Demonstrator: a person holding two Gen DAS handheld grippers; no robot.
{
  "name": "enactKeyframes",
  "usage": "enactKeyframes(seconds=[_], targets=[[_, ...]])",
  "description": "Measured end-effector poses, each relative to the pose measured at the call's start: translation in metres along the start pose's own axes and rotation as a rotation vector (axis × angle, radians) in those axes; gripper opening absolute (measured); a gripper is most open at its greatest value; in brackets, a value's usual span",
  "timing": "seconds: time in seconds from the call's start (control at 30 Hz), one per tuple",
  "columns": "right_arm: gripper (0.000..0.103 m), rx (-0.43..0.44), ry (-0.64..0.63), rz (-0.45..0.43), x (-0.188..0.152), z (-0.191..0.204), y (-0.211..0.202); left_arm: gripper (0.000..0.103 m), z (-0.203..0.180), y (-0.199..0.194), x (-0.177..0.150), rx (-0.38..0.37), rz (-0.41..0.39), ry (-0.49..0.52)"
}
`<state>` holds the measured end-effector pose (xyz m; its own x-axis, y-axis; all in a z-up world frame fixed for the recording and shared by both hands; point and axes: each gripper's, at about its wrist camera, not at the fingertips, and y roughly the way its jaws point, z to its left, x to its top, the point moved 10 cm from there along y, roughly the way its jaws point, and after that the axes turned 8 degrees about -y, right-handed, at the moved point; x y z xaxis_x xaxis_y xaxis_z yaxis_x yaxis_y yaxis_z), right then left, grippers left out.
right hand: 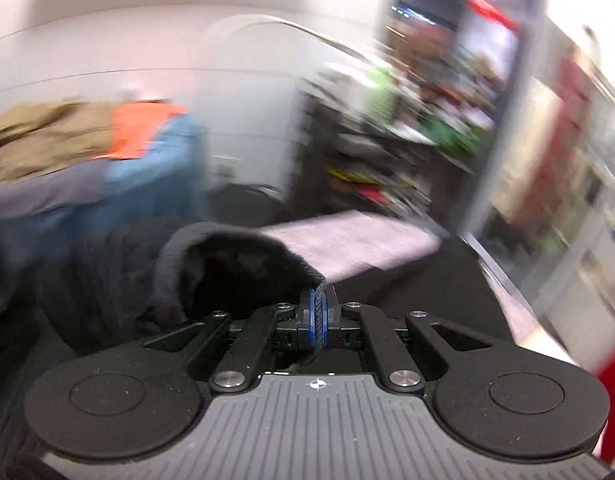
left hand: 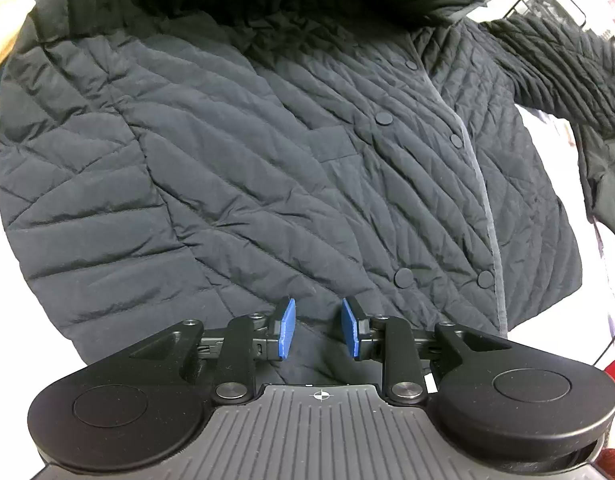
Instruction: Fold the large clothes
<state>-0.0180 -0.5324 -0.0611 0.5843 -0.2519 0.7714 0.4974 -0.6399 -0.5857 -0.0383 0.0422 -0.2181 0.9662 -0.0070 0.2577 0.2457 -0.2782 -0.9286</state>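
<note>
**Jacket spread flat, cuff pinched**

The dark quilted jacket [left hand: 267, 152] lies spread across a white surface, its hem just ahead of the left tongs [left hand: 318, 330], whose blue pads stand apart and empty. The right tongs [right hand: 318, 316] clamp a sleeve cuff [right hand: 235, 256], lifted; the background is blurred.

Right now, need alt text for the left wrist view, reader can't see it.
A dark quilted jacket lies spread out, filling most of the view, its snap-button front closed and one sleeve stretching off to the upper right. The left gripper sits at the jacket's near edge, blue-padded jaws open and holding nothing.
</note>
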Motion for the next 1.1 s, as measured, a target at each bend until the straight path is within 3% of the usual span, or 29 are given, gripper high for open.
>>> enactKeyframes(seconds=[0.1, 0.13, 0.17, 0.2, 0.23, 0.27, 0.4, 0.47, 0.57, 0.7, 0.73, 0.87, 1.0, 1.1], targets=[[0.010, -0.051, 0.122, 0.114, -0.027, -0.028, 0.025, 0.082, -0.001, 0.001, 0.000, 0.012, -0.004, -0.005], [0.021, -0.048, 0.144, 0.121, -0.037, -0.030, 0.025, 0.082, -0.001, 0.001, 0.000, 0.016, -0.004, -0.006], [0.042, -0.039, 0.157, 0.116, -0.049, -0.029, 0.022, 0.082, -0.002, 0.002, -0.001, 0.021, -0.005, -0.006], [0.052, -0.038, 0.166, 0.105, -0.060, -0.030, 0.015, 0.082, -0.002, 0.002, -0.001, 0.026, -0.006, -0.005], [0.071, -0.031, 0.174, 0.097, -0.072, -0.029, 0.009, 0.082, -0.003, 0.003, -0.001, 0.030, -0.007, -0.003], [0.081, -0.012, 0.177, 0.094, -0.085, -0.025, 0.001, 0.082, -0.004, 0.004, 0.000, 0.034, -0.006, 0.001], [0.080, 0.137, 0.085, 0.120, -0.129, 0.012, -0.019, 0.071, -0.008, 0.004, 0.003, 0.051, -0.014, 0.022], [0.089, 0.197, 0.070, 0.147, -0.152, 0.032, -0.034, 0.066, -0.012, 0.003, 0.005, 0.054, -0.022, 0.033], [0.090, 0.359, -0.002, 0.213, -0.189, 0.066, -0.053, 0.063, -0.018, -0.003, 0.011, 0.050, -0.048, 0.047], [0.090, 0.463, -0.140, 0.234, -0.220, 0.104, -0.078, 0.061, -0.024, -0.016, 0.028, 0.071, -0.117, 0.077], [0.090, 0.484, -0.166, 0.236, -0.226, 0.109, -0.082, 0.054, -0.022, -0.021, 0.033, 0.084, -0.142, 0.075], [0.090, 0.530, -0.208, 0.255, -0.238, 0.120, -0.090, 0.046, -0.001, -0.040, 0.059, 0.131, -0.212, 0.039], [0.090, 0.549, -0.191, 0.270, -0.240, 0.128, -0.095, 0.046, 0.036, -0.062, 0.084, 0.165, -0.257, -0.040], [0.090, 0.558, -0.158, 0.290, -0.240, 0.131, -0.098, 0.047, 0.047, -0.068, 0.088, 0.119, -0.247, -0.097]])
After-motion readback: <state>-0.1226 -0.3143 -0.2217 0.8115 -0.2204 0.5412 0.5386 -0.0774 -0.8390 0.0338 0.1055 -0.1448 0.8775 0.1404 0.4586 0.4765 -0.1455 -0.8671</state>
